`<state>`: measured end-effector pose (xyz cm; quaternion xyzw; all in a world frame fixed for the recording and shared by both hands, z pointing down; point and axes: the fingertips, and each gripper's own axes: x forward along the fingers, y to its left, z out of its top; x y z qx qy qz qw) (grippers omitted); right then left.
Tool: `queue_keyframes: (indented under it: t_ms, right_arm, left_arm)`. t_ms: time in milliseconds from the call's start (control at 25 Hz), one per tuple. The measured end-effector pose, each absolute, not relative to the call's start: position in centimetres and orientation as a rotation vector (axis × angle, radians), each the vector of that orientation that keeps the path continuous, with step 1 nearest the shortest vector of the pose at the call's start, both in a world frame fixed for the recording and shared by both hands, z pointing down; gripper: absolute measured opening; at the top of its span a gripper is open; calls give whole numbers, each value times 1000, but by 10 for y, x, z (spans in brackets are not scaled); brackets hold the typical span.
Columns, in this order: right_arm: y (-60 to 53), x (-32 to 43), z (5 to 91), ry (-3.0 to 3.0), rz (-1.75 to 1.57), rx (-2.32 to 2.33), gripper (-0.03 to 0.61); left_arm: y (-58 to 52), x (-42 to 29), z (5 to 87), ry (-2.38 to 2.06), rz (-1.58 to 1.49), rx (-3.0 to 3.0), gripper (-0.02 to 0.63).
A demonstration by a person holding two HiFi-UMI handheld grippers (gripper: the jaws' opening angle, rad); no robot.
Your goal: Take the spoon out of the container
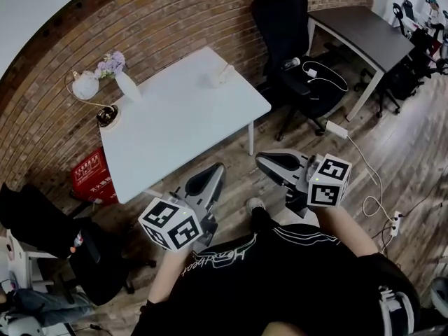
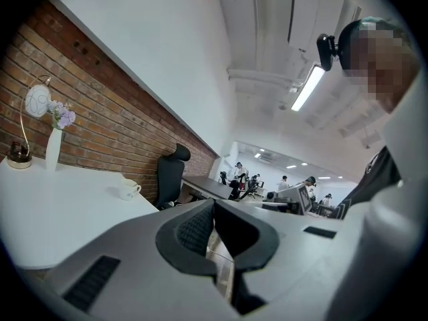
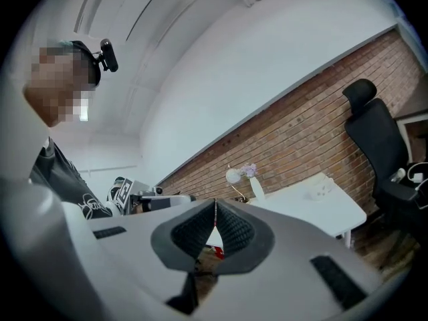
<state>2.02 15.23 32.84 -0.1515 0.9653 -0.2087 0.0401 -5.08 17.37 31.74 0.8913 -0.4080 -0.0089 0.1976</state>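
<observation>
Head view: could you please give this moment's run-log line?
left gripper shut, empty | right gripper shut, empty | both off table | cup untouched

A small white cup (image 1: 221,75) stands upright near the far edge of the white table (image 1: 175,128), contents unclear

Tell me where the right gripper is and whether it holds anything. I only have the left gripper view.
Observer: The right gripper is in front of the person, over the wooden floor and short of the white table. Its jaws are shut and empty.
Operator: Is my left one over the table?
Observer: No. The left gripper is also over the floor, short of the table's near edge.
Operator: Anything under the table?
Observer: A red box lies on the floor at its left end.
</observation>
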Motion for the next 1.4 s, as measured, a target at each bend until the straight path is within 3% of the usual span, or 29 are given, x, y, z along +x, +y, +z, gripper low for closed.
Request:
queue_keyframes:
  t_ms: [520,1400]
  right_arm:
    - [-72,19,345,2967,-744,-418,-2]
    - [-203,-12,356,2968,-710,-562,-2]
  left_arm:
    - [-54,-69,335,-1254,-49,2359,6]
    - [-168,-103,359,-1158,-66,2348,6]
